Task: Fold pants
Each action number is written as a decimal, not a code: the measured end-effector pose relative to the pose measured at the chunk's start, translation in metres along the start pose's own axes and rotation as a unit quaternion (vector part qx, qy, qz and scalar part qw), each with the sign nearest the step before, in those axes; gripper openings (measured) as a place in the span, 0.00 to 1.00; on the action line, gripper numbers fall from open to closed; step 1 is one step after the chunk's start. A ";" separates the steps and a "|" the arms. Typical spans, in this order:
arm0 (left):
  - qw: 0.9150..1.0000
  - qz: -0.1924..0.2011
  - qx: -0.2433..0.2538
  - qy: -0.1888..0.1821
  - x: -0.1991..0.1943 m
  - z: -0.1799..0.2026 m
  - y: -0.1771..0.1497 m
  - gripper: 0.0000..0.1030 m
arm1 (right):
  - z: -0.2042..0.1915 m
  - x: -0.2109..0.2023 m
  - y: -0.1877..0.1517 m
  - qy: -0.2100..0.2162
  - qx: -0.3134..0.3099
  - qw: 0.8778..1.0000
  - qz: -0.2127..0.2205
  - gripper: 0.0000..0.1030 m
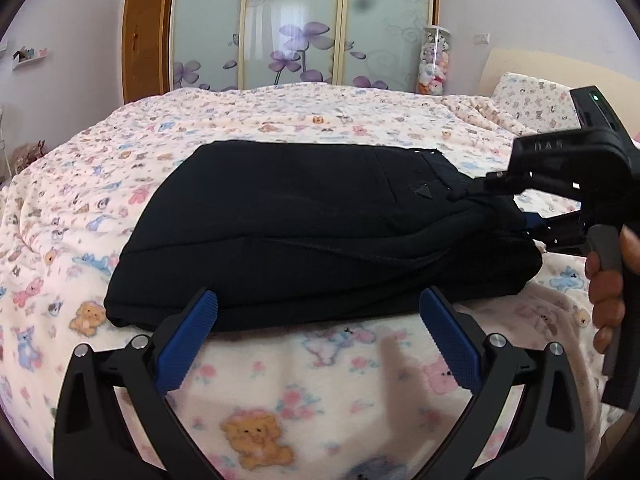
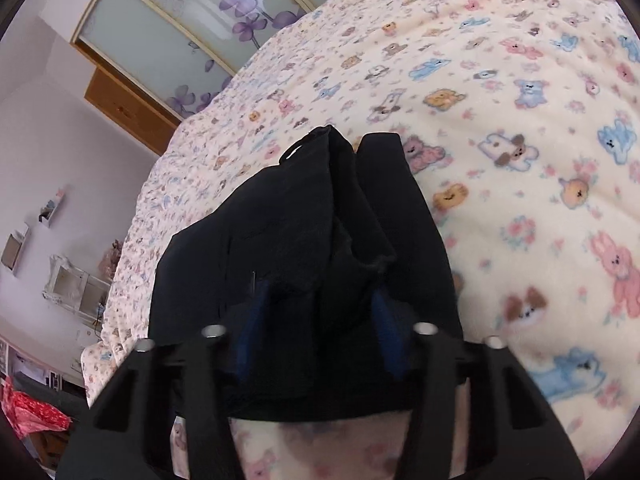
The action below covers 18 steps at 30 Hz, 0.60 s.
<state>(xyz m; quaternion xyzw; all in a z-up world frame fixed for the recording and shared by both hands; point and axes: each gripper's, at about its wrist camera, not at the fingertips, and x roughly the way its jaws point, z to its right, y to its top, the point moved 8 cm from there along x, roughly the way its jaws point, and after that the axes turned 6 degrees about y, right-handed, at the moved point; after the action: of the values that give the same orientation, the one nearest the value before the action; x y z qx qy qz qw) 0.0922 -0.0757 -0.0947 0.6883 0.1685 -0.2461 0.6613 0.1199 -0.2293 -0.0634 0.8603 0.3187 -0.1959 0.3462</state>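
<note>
Black pants [image 1: 304, 224] lie folded into a thick stack on the bed. My left gripper [image 1: 318, 308] is open, its blue pads [image 1: 188, 344] just in front of the stack's near edge, holding nothing. My right gripper [image 1: 516, 208] is at the stack's right end, one finger above the fabric and one below. In the right wrist view the pants [image 2: 304, 240] fill the space between the blue pads [image 2: 250, 336] of the right gripper [image 2: 316, 308], and the fabric bunches up there.
The bed [image 1: 280, 116] has a cream blanket printed with teddy bears. A sliding wardrobe with purple flowers [image 1: 300, 24] stands behind it. A clear tube of plush toys [image 1: 434, 60] and a pillow [image 1: 532, 100] are at the far right.
</note>
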 end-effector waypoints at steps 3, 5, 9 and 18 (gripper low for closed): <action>1.000 0.003 -0.007 -0.003 -0.001 -0.001 -0.002 0.98 | -0.009 -0.009 0.006 0.024 -0.013 0.999 0.022 0.24; 1.000 0.004 -0.014 -0.004 -0.002 -0.003 -0.003 0.98 | -0.018 -0.018 0.013 0.044 -0.015 0.998 0.034 0.21; 0.999 0.007 -0.032 -0.012 -0.002 -0.011 -0.003 0.98 | -0.032 -0.045 0.031 0.095 -0.008 0.993 0.077 0.20; 0.998 0.014 -0.053 -0.021 -0.006 -0.016 0.000 0.98 | 0.035 -0.048 -0.013 -0.010 -0.017 0.998 0.066 0.21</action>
<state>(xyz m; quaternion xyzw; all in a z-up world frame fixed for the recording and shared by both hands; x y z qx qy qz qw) 0.0888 -0.0589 -0.0910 0.6488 0.1576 -0.2420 0.7040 0.0724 -0.2672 -0.0665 0.8715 0.2608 -0.1754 0.3765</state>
